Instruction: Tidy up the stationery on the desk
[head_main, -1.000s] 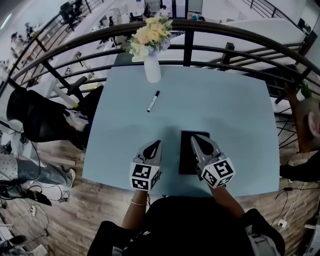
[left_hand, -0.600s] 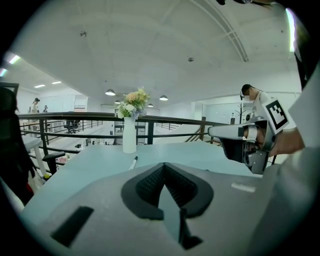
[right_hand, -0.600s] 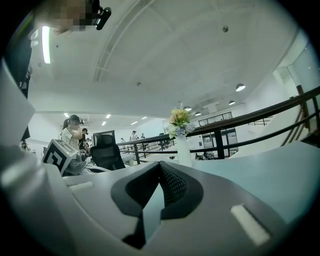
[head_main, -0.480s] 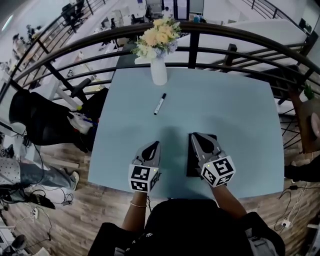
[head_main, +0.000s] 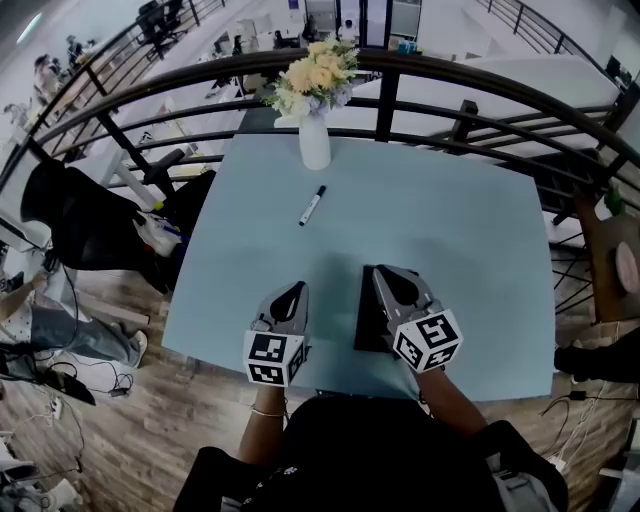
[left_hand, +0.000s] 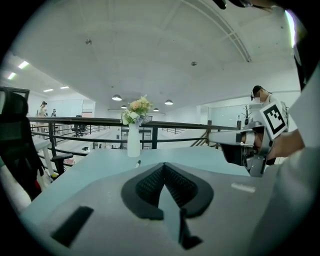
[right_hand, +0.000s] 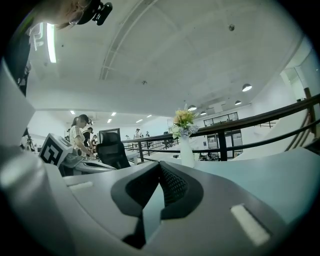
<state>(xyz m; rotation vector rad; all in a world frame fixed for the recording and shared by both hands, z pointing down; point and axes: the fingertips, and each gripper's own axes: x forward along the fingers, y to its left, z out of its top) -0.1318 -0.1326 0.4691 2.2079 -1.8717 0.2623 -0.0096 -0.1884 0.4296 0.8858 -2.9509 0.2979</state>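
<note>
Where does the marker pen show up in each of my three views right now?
Head view: the marker lies upper centre, just below the vase.
Left gripper view: the marker is a small sliver left of centre, right under the vase.
Right gripper view: the marker is not in it.
Shared landmark: the white vase with flowers, also in the right gripper view, a little right of centre.

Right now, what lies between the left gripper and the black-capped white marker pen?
Only bare light blue desk, seen in the head view, from left gripper to marker pen.
</note>
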